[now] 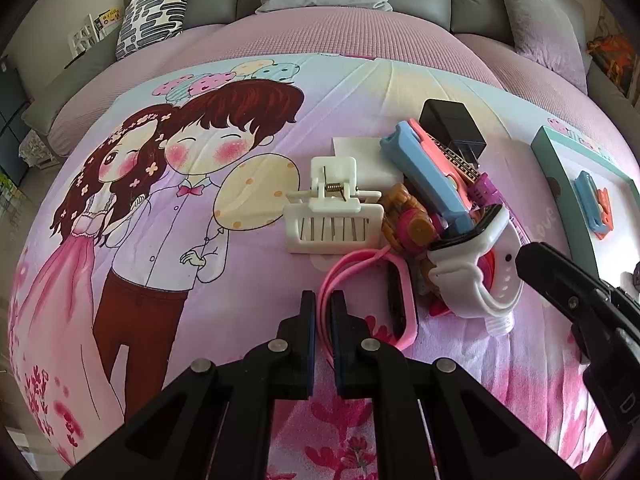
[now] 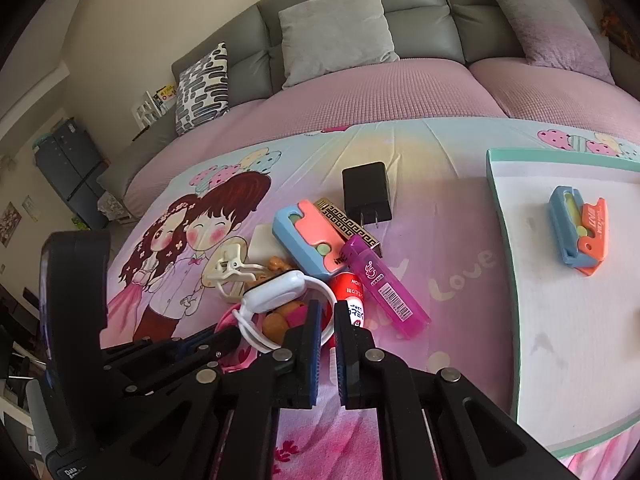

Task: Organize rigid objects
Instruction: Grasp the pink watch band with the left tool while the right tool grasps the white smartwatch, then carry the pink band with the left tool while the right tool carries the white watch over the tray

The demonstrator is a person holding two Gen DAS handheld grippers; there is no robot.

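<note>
A pile of small objects lies on the cartoon bedspread: a white clip [image 1: 334, 210], a blue and pink box cutter [image 1: 428, 168] [image 2: 310, 236], a black charger [image 1: 452, 124] [image 2: 366, 192], a purple lighter [image 2: 384, 284], a red and white tube [image 2: 352, 296], a brown toy [image 1: 408, 216]. My left gripper [image 1: 323, 304] is shut on the strap of a pink watch [image 1: 400, 304]. My right gripper [image 2: 327, 312] is shut on the band of a white watch [image 2: 276, 286] [image 1: 476, 264].
A white tray with a teal rim [image 2: 504, 240] [image 1: 548, 148] lies to the right and holds a second blue and orange box cutter [image 2: 580, 232]. Grey sofa cushions [image 2: 336, 28] and a patterned pillow [image 1: 156, 12] stand behind the bedspread.
</note>
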